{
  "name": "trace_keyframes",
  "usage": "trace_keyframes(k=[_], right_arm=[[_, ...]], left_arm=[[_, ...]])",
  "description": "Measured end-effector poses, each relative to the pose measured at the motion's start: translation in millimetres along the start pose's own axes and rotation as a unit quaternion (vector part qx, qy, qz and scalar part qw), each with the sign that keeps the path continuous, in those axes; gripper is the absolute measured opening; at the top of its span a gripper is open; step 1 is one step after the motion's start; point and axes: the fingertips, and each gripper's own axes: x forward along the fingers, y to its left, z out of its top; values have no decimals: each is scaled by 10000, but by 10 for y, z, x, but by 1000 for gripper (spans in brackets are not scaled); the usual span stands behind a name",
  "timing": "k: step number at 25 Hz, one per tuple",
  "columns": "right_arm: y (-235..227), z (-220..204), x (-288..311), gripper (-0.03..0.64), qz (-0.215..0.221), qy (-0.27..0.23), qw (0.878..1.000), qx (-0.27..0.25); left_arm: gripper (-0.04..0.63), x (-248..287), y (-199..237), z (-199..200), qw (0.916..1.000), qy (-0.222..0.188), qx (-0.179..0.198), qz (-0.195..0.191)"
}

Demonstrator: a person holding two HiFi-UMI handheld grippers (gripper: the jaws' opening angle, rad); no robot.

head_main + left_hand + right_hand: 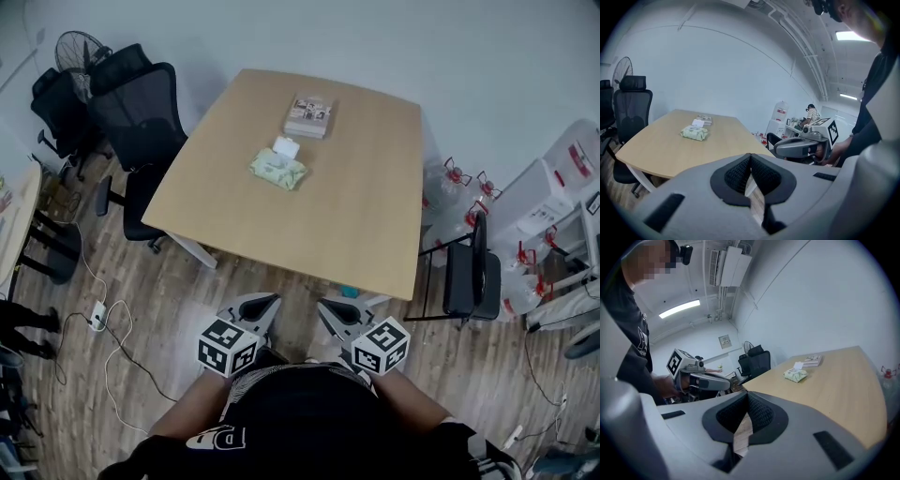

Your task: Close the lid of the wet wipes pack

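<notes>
lying flat toward the far end of the light wooden surface (pixel 361 220), the green wet wipes pack (pixel 277 170) has its white lid (pixel 287 146) folded open on the side away from the person. just beyond the lid lies a flat printed packet (pixel 309 115), also on the surface; its print is too small to read.

both tongs are held off the near edge of the surface, over the wood-pattern floor (pixel 187 291), well apart from the pack.
- left tongs (pixel 259 306): tips pressed together, nothing between them; in the left gripper view only floor shows through the slit behind the tips.
- right tongs (pixel 337 309): tips pressed together, nothing between them; same floor strip visible in the right gripper view.

the two tongs are side by side and level, each pointing toward the surface.

surroundings: black office chairs (pixel 141 112) stand at the left side of the surface, a black chair (pixel 466 272) at its right near corner, and clear water bottles (pixel 457 183) stand on the floor beyond that chair.
</notes>
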Motion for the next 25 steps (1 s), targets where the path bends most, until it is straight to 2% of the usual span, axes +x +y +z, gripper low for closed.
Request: trace_keyframes(k=[6, 14, 25], right_arm=[[-252, 210, 431, 5, -230, 53, 9997, 25], [-542, 500, 1195, 5, -567, 126, 9983, 53], [-830, 732, 1841, 5, -1261, 225, 9915, 246]], left_arm=[[18, 130, 529, 287, 9999, -119, 80, -86], [18, 186, 1445, 565, 9995, -155, 158, -232], [17, 444, 2253, 850, 9956, -27, 312, -883]])
